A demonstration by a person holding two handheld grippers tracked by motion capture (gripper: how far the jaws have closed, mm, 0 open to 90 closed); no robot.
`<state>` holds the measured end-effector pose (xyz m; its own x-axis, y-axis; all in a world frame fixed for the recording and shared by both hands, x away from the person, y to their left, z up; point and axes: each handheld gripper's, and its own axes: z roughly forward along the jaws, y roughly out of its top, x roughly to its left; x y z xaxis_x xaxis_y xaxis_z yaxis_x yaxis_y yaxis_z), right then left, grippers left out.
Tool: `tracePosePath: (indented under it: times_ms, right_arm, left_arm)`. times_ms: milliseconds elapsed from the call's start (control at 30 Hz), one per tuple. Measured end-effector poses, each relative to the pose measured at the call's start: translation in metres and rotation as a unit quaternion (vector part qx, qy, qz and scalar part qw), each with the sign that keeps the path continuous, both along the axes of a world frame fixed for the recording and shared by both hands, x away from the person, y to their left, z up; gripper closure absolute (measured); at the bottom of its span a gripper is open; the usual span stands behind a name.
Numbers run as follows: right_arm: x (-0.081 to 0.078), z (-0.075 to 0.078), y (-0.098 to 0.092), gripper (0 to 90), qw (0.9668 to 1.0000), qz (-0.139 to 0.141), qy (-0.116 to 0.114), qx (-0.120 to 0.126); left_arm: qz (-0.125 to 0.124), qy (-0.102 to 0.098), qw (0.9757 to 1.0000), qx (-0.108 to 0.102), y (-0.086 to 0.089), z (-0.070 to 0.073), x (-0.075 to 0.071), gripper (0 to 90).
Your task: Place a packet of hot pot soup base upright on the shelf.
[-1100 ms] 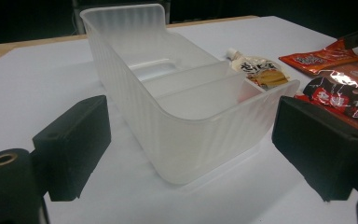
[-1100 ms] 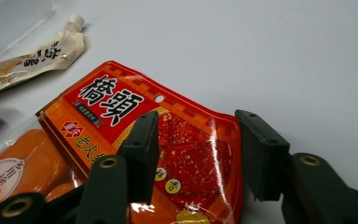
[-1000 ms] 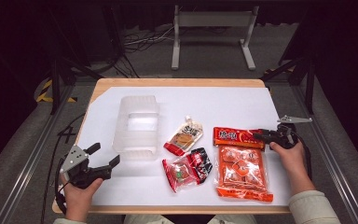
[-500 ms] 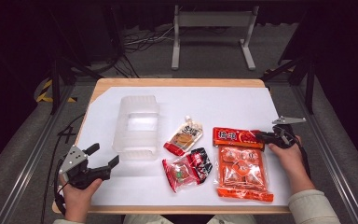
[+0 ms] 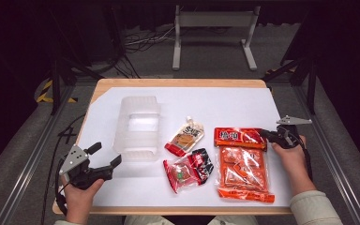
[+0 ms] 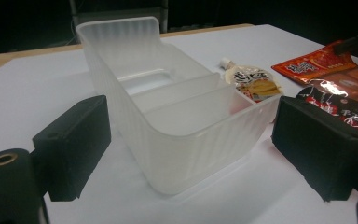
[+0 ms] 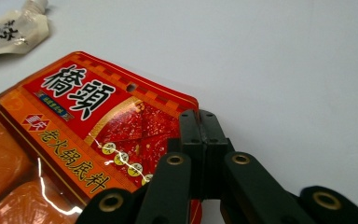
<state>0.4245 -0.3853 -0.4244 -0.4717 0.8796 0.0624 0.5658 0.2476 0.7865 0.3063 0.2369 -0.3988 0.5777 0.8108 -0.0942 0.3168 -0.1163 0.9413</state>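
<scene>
A red flat packet (image 5: 239,137) with large printed characters lies at the right of the white table top, against the far end of a bigger orange packet (image 5: 243,171). My right gripper (image 5: 264,133) has just been closing and is now shut on the red packet's (image 7: 98,112) right edge, jaws pressed together (image 7: 199,114). My left gripper (image 5: 106,153) is held open near the table's front left. Its jaws (image 6: 191,140) stand wide apart in front of a clear plastic bin (image 6: 168,107) and do not touch it.
The clear bin (image 5: 138,126) stands left of centre. A pale spout pouch (image 5: 185,137) and a red-and-black snack bag (image 5: 190,168) lie between the bin and the orange packet. The white sheet (image 5: 225,101) reaches the wooden table's edges; dark floor and stands surround it.
The right gripper's jaws have closed onto the red packet's edge. The left hand and the other items have stayed put.
</scene>
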Motion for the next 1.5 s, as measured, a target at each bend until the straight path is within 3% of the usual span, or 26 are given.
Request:
tracePosePath:
  times_ms: [233, 633, 833, 1033, 1233, 1400, 1500]
  right_arm:
    - [-0.007, 0.014, -0.005, 90.0, 0.9995, 0.006, -0.014, 0.027]
    - [-0.027, 0.050, -0.015, 90.0, 0.9957, 0.018, -0.062, 0.067]
    - [-0.037, 0.069, -0.016, 90.0, 0.9909, 0.046, -0.084, 0.095]
    - [-0.044, 0.083, -0.020, 90.0, 0.9798, 0.079, -0.100, 0.154]
    - [-0.051, 0.095, -0.017, 90.0, 0.9758, 0.093, -0.119, 0.158]
    - [-0.059, 0.108, -0.011, 90.0, 0.9720, 0.108, -0.141, 0.154]
    - [-0.062, 0.114, -0.007, 90.0, 0.9712, 0.113, -0.148, 0.148]
  left_arm:
    - [-0.019, -0.015, 0.9997, 0.000, -0.012, 0.013, -0.005, 12.7]
    - [-0.054, -0.021, 0.9983, -0.009, -0.035, 0.028, -0.007, 13.4]
    - [-0.073, -0.013, 0.9973, 0.001, -0.049, 0.028, -0.001, 19.6]
    - [-0.089, -0.012, 0.9959, 0.007, -0.062, 0.028, 0.004, 22.2]
    - [-0.101, -0.015, 0.9946, 0.018, -0.072, 0.028, 0.007, 23.2]
    - [-0.117, -0.005, 0.9931, 0.003, -0.078, 0.029, 0.011, 21.7]
    - [-0.114, -0.001, 0.9935, -0.002, -0.082, 0.029, 0.013, 17.4]
